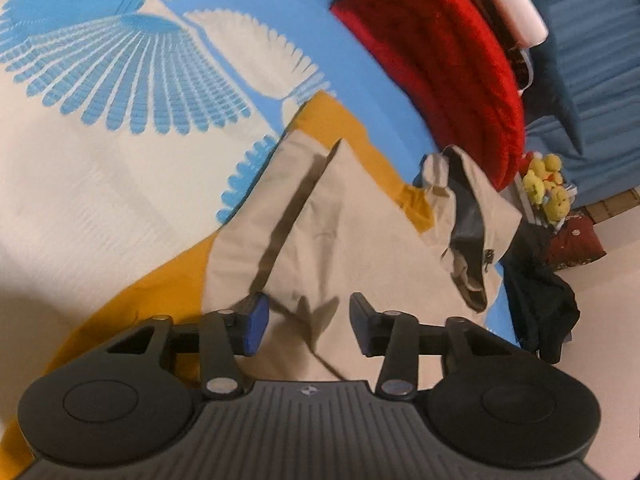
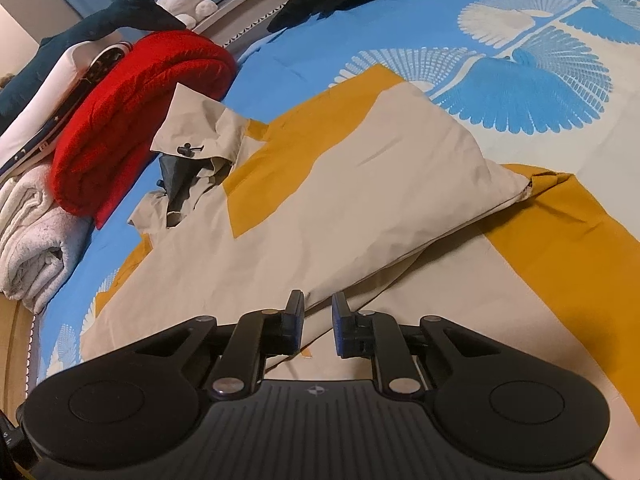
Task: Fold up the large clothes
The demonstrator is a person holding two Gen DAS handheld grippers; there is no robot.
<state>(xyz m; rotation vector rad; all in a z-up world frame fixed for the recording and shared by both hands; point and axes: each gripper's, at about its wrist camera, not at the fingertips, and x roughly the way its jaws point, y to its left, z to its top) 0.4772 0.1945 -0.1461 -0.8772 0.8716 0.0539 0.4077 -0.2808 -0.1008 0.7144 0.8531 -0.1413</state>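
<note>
A large beige and mustard jacket (image 2: 320,208) lies spread on the bed, one beige panel folded over its middle. Its collar (image 2: 192,152), with a dark lining and a cord toggle, lies crumpled toward the red blanket. My right gripper (image 2: 318,308) sits low at the folded panel's near edge. Its jaws stand a narrow gap apart, with the fold's edge running in between and the pads not pressing on it. In the left wrist view the same jacket (image 1: 344,220) lies ahead, collar (image 1: 468,216) at the right. My left gripper (image 1: 308,308) hovers open just over the beige cloth, holding nothing.
The blue and cream patterned bedspread (image 1: 120,140) lies under everything. A rolled red blanket (image 2: 132,120), a white towel (image 2: 32,240) and a shark plush (image 2: 100,20) line one side. A dark garment (image 1: 540,300) hangs off the bed edge beside yellow plush toys (image 1: 548,188).
</note>
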